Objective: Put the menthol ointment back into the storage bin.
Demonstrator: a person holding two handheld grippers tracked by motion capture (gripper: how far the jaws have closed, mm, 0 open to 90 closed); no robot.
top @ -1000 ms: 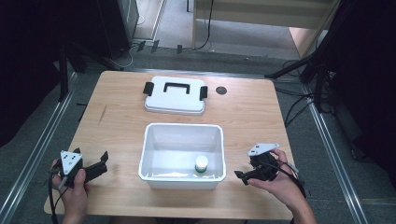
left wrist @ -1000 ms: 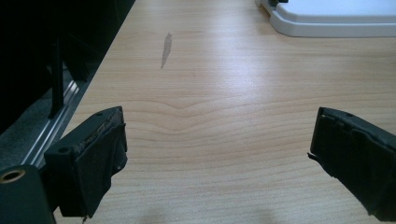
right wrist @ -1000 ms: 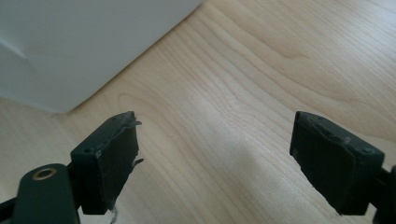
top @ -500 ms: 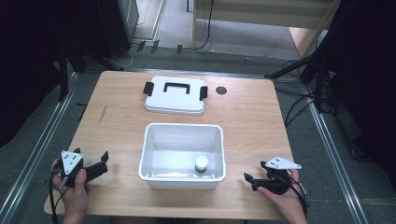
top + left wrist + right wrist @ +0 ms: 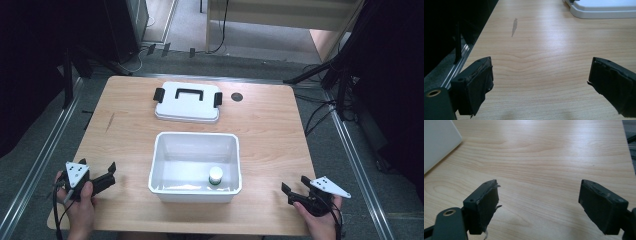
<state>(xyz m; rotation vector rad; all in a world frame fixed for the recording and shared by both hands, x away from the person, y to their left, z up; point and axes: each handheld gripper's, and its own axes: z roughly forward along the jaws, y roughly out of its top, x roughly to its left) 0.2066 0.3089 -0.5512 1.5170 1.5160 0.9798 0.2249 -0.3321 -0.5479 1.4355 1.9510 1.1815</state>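
A white open bin point(image 5: 160, 150) stands in the middle of the wooden table point(image 5: 270, 130). Inside it, near the front right corner, is a small white jar with a green base point(image 5: 216, 175). The bin's white lid with black handle and clips point(image 5: 187, 102) lies flat behind the bin; its edge point(image 5: 604, 10) appears in the left gripper view. My left gripper point(image 5: 97, 169) rests near the front left of the table, open and empty point(image 5: 540, 82). My right gripper point(image 5: 295, 184) sits low at the front right corner, open and empty point(image 5: 539, 202). The bin's wall point(image 5: 436, 142) is to its left.
A dark round hole point(image 5: 236, 97) sits in the tabletop right of the lid. A grey smudge point(image 5: 514, 25) marks the wood on the left side. Metal rails point(image 5: 45, 150) run along both table sides, and cables point(image 5: 320, 110) lie on the floor at the right.
My right gripper has moved back and to the right, from beside the bin toward the table's front right corner. My left gripper has stayed in place.
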